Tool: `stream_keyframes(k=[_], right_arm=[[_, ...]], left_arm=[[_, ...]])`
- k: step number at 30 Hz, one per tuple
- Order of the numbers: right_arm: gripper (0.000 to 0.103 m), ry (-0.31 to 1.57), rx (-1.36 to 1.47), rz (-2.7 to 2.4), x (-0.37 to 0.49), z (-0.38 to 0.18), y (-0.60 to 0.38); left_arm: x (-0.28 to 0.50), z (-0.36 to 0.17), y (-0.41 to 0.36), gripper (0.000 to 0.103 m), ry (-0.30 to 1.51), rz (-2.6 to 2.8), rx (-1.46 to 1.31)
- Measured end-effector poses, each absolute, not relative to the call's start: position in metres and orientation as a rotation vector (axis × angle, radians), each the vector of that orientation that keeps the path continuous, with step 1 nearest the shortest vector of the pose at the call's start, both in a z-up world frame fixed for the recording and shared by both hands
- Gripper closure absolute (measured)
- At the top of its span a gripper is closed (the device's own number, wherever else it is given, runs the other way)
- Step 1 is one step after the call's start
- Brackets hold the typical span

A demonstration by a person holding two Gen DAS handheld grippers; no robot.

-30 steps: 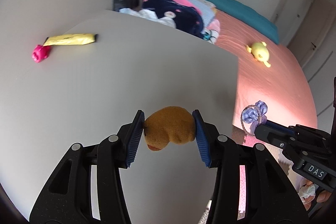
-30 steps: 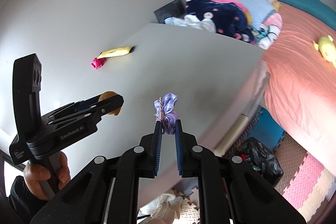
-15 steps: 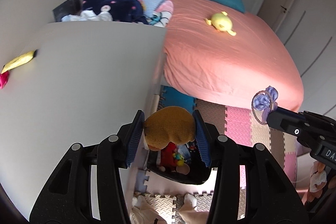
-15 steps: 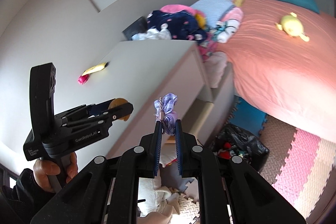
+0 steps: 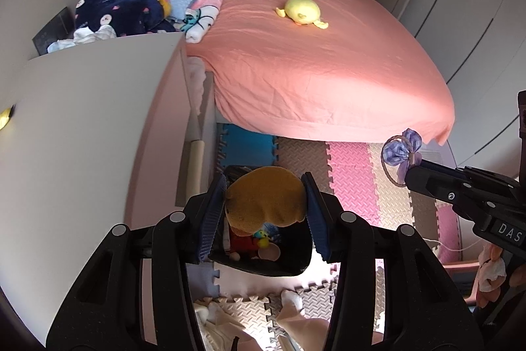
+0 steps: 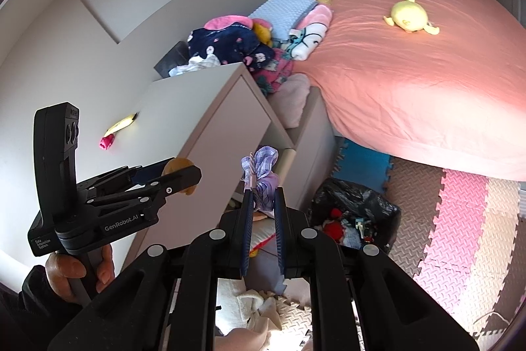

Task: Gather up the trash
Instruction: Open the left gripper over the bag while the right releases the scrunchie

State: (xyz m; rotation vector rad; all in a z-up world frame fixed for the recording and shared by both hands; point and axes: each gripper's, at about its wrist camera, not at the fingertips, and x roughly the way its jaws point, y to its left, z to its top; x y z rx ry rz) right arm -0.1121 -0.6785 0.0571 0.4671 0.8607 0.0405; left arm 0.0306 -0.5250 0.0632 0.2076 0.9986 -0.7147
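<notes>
My left gripper is shut on a brown-orange soft lump, held over a black trash bag on the floor with colourful scraps inside. My right gripper is shut on a purple checked bow with a hair band; the same bow shows at the right of the left wrist view. The trash bag lies low and to the right of that gripper. On the white cabinet top rest a yellow wrapper and a pink scrap.
A bed with a salmon sheet fills the right, with a yellow plush toy on it. Folded clothes and blankets pile at the cabinet's far end. Foam puzzle mats cover the floor; pale cloth lies below.
Both grippers have swung right, off the cabinet top and out over the floor, with their loads. The trash bag has come into view under the left gripper.
</notes>
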Motion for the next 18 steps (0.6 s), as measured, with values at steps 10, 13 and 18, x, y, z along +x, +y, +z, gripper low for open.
stream_keyframes(k=[10, 13, 18], right_arm=[[0.012, 0.874, 0.424, -0.151, -0.122, 0.053, -0.693], [0.004, 0.874, 0.427, -0.162, -0.125, 0.05, -0.699], [0.003, 0.889, 0.444, -0.161, -0.127, 0.043, -0.7]], left_arm=[[0.035, 0.052, -0.529, 0.006, 1.032, -0.65, 0.197], [0.039, 0.049, -0.524, 0.006, 1.049, -0.625, 0.182], [0.044, 0.046, -0.517, 0.006, 1.069, -0.619, 0.153]])
